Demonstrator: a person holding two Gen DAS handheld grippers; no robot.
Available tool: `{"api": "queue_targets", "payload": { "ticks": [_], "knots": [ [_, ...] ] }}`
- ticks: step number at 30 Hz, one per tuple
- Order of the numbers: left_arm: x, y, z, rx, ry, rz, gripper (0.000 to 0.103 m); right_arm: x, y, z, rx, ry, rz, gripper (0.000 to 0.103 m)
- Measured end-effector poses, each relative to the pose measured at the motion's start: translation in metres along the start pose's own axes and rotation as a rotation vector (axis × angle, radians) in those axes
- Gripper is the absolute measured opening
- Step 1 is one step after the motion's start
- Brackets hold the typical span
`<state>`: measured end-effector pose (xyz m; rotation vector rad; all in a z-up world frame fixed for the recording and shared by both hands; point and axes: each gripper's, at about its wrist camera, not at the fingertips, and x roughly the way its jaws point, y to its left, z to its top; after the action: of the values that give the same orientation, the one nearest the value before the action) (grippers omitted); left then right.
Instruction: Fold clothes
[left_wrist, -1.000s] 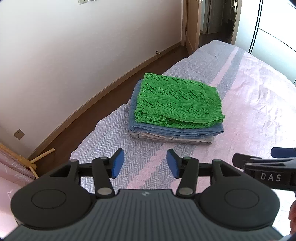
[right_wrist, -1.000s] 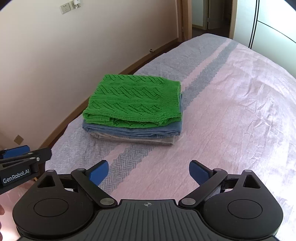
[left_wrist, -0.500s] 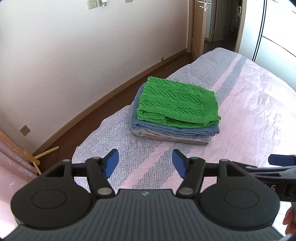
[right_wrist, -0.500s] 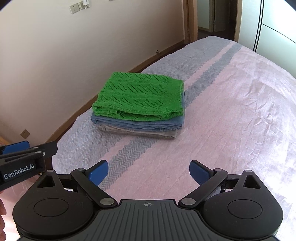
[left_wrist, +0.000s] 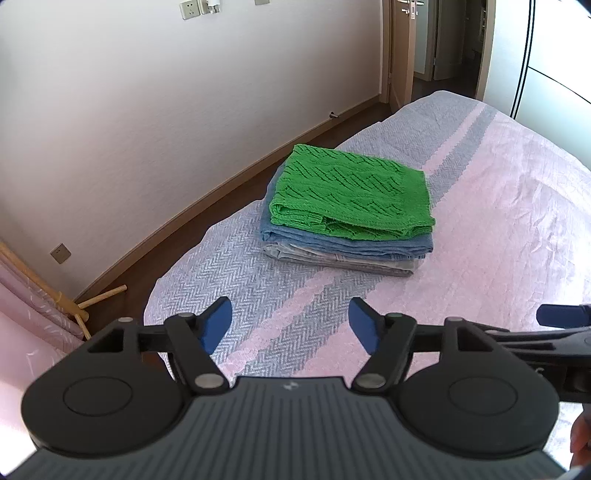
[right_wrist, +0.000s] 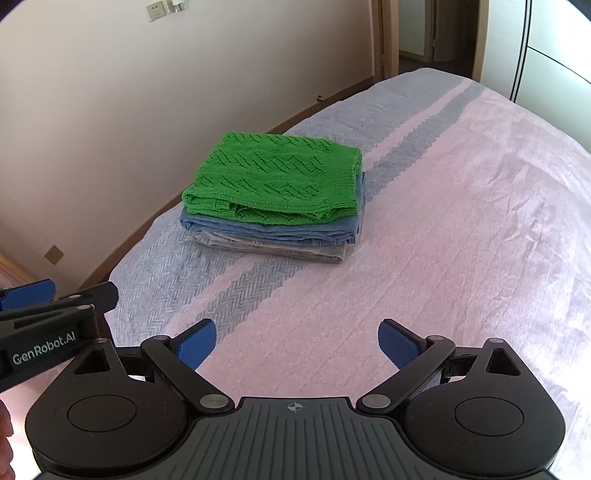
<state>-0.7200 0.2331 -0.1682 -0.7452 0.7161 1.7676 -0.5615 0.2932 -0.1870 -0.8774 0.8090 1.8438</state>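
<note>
Leftmost, in the left wrist view: pink draped fabric (left_wrist: 26, 306) over a light wooden rack (left_wrist: 55, 295), standing on the dark brown floor (left_wrist: 229, 192) by the cream wall (left_wrist: 147, 110). White wall socket (left_wrist: 188, 8) at the top of that wall; a small square outlet plate (left_wrist: 60, 253) low down near the skirting.

Centre: bed covered with a pink and grey-blue herringbone striped bedspread (left_wrist: 498, 229). Stack of folded clothes on its left stripe, near the bed's wall-side edge: bright green patterned knit (left_wrist: 351, 192) on top, blue folded garment (left_wrist: 343, 242) beneath it, pale grey folded garment (left_wrist: 340, 260) at the bottom. Same stack in the right wrist view, green knit (right_wrist: 277, 177) uppermost. Nothing lies between the grippers and the stack.

Left gripper (left_wrist: 290, 325): blue-padded fingers apart, empty, held over the near end of the bed, well apart from the stack. Right gripper (right_wrist: 297, 343): fingers spread wide, empty, likewise short of the stack. Each shows side-on at the edge of the other's view.

Far right: open wooden doorway (left_wrist: 432, 40) and a white wardrobe panel (left_wrist: 554, 55).

Change since a second ago: both grippers have drawn back and risen, so the stack sits farther off and more wall shows; the left gripper's fingers have opened wider; the stack itself is unmoved.
</note>
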Motion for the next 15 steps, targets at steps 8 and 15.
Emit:
{"api": "queue_targets", "payload": {
  "ticks": [8, 15],
  "knots": [
    [0.004, -0.010, -0.009, -0.007, -0.003, 0.022, 0.074, 0.006, -0.006, -0.001, -0.025, 0.013, -0.012, 0.097],
    [0.015, -0.017, -0.009, 0.061, -0.009, 0.030, 0.075, 0.020, -0.011, 0.006, -0.016, 0.030, -0.035, 0.097]
  ]
}}
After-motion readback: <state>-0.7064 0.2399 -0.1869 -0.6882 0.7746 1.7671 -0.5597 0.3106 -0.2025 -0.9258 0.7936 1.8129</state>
